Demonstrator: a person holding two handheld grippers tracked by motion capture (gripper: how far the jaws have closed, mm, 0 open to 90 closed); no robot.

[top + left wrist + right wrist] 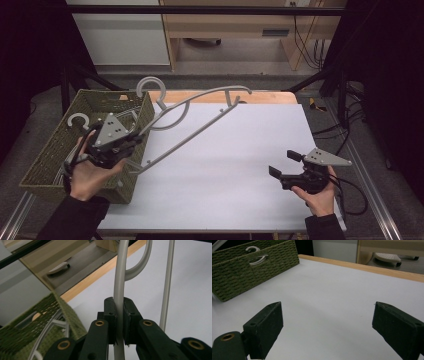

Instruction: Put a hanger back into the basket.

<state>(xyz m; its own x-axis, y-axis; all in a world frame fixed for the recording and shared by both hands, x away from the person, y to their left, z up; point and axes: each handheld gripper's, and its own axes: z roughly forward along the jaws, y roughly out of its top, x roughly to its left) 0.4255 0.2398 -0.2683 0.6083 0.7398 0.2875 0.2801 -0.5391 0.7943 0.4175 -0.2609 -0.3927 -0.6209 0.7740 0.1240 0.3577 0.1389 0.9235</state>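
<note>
1. Your left gripper (pixel 119 315) is pinching a smooth grey plastic hanger (pixel 200 117) by its curved bar.
2. The hanger pokes up and away from that gripper, out of the green woven basket (pixel 50 155) over the flat white table (pixel 225 165).
3. Your right gripper (pixel 327 327) is wide apart, holding nothing, low over the table.

Black two-jaw grippers (pixel 283 163), grey three-cornered plates, brass screws — dark sleeves (pixel 75 217)
</note>
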